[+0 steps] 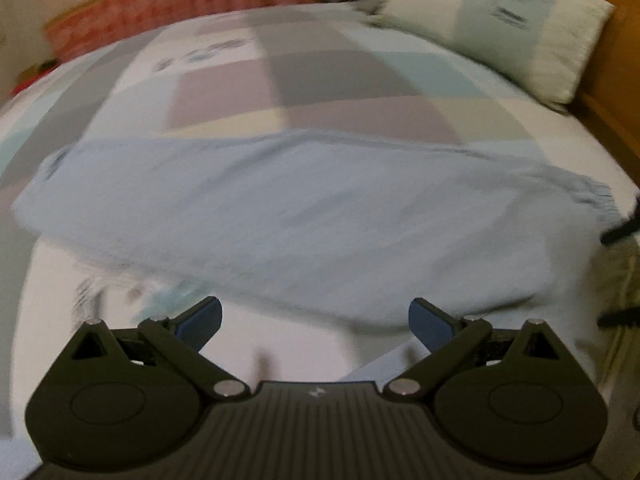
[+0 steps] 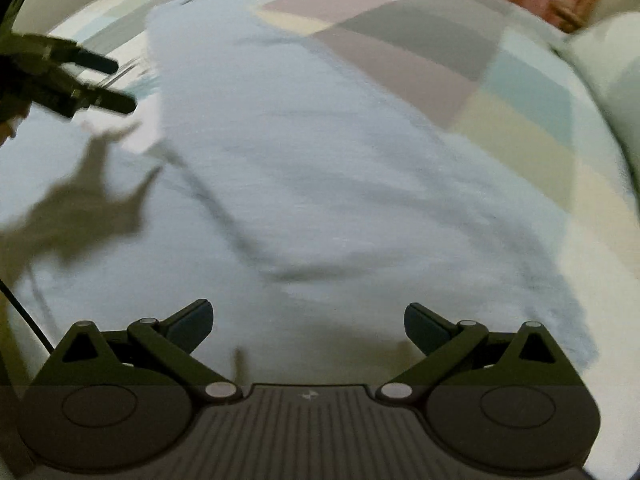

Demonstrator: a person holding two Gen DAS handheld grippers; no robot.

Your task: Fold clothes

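Left hand-held gripper (image 1: pixel 316 318): nearest the lens, fingers spread wide, nothing between them; poised just short of the garment's near edge, likely so it can close on a hem.

Light blue garment (image 1: pixel 280 208): the landmark. Lies spread crosswise on the bed, long and narrow with a gathered cuff at its right end; blur hides whether it is one layer or already doubled, so it fits either a piece laid out for folding or one partly folded.

Patchwork bedcover (image 1: pixel 344 76): beyond the garment, flat, serving as the work surface.

Pillow (image 1: pixel 500 28): beyond and right of the garment, against the wooden bed frame.

Right hand-held gripper (image 2: pixel 308 320): released, empty, hovering above the garment's right part.
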